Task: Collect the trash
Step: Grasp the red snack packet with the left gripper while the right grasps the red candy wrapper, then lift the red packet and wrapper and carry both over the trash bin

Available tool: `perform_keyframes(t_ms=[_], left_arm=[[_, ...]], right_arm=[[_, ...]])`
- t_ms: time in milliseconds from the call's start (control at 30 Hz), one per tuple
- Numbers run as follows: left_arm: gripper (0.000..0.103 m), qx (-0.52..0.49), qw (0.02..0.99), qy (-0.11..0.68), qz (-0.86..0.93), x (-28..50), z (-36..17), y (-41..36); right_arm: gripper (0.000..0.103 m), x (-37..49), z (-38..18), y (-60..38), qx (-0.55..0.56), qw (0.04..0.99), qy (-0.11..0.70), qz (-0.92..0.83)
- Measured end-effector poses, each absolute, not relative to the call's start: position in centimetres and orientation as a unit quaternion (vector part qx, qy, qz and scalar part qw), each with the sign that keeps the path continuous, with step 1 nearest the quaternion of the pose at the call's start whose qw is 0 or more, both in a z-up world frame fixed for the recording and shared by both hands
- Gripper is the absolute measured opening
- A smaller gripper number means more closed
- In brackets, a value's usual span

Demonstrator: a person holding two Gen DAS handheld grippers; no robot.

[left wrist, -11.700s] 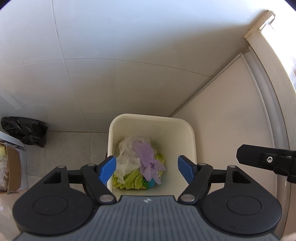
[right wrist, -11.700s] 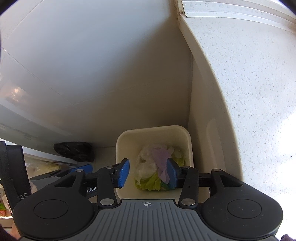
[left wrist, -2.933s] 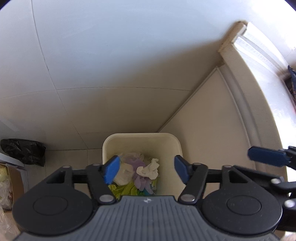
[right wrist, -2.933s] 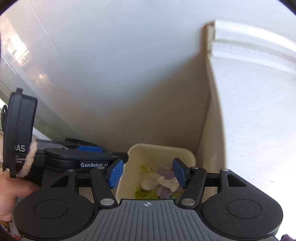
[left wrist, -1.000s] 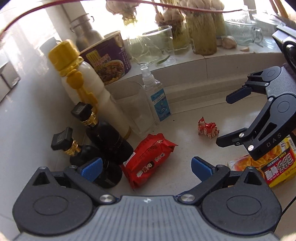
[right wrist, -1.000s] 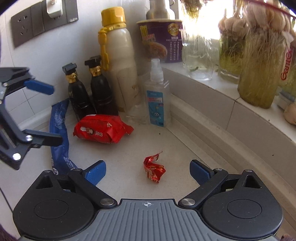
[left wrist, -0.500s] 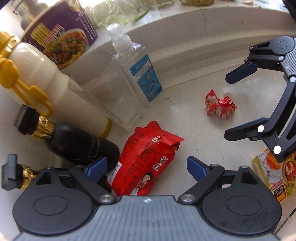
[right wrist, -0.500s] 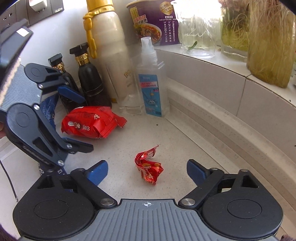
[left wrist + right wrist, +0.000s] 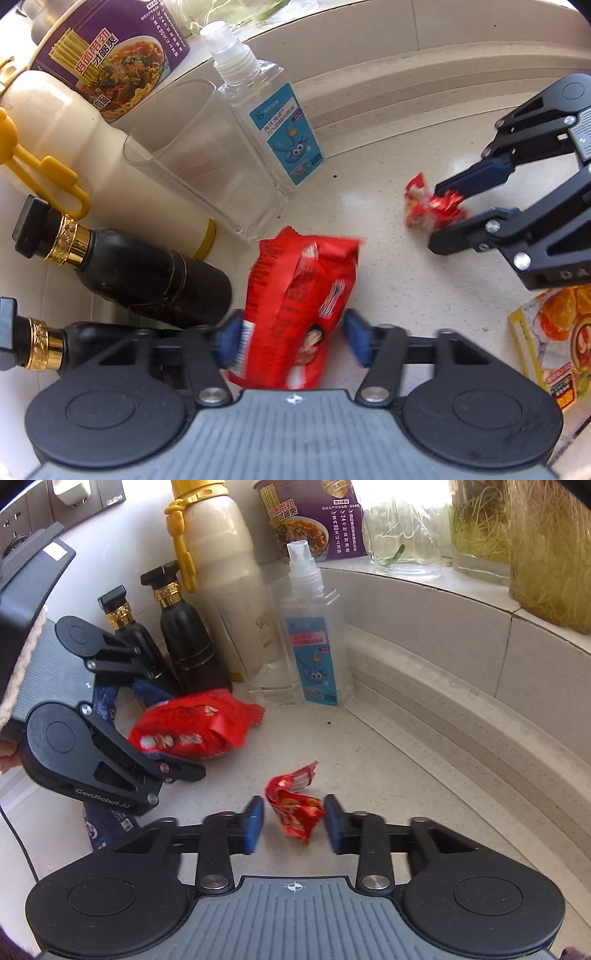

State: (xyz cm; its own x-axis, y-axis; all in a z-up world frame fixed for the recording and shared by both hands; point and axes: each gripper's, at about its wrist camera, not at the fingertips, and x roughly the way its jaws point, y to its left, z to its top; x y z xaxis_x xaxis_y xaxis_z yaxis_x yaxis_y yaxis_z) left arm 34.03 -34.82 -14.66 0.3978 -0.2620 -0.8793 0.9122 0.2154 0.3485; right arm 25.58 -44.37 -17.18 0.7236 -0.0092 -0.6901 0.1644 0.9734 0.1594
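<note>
1. Left wrist view: the left gripper (image 9: 290, 341) has just been closing, and its blue pads now flank the near end of the red snack bag (image 9: 301, 306). The left pad touches the bag; the right pad shows a sliver of gap, so a firm clamp cannot be told.
2. Right wrist view: the right gripper (image 9: 293, 823) has also been closing, its pads half drawn in on either side of the crumpled red wrapper (image 9: 295, 805). The right pad meets the wrapper's edge; the left stands just apart.
3. Both pieces of trash lie on the pale bench (image 9: 388, 775). The bag is just in front of two dark bottles (image 9: 147, 273) near the back edge; the wrapper sits further out, near the raised step at the bench's back edge.
4. Only the left wrist view shows a yellow food packet (image 9: 550, 339) at the right. Only the right wrist view shows a blue wrapper (image 9: 107, 819) under the left gripper and jars of sprouting greens (image 9: 480, 528) on the sill.
</note>
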Motion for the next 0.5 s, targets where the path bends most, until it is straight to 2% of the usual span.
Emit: perform_keyframes(t_ms=[133,500], left_arm=[[0.039,0.454,0.701,0.349,-0.424,33.2,-13.9,-34.4],[0.038,0.430,0.713,0.350,-0.430,31.7,-10.7,-33.4]], right_arm=[[0.024,25.4,-16.9,-44.1,0.111,0.927,0.356,-0.042],[0.024,24.6,-14.5,-43.3,0.115,0.932,0.340,-0.045]])
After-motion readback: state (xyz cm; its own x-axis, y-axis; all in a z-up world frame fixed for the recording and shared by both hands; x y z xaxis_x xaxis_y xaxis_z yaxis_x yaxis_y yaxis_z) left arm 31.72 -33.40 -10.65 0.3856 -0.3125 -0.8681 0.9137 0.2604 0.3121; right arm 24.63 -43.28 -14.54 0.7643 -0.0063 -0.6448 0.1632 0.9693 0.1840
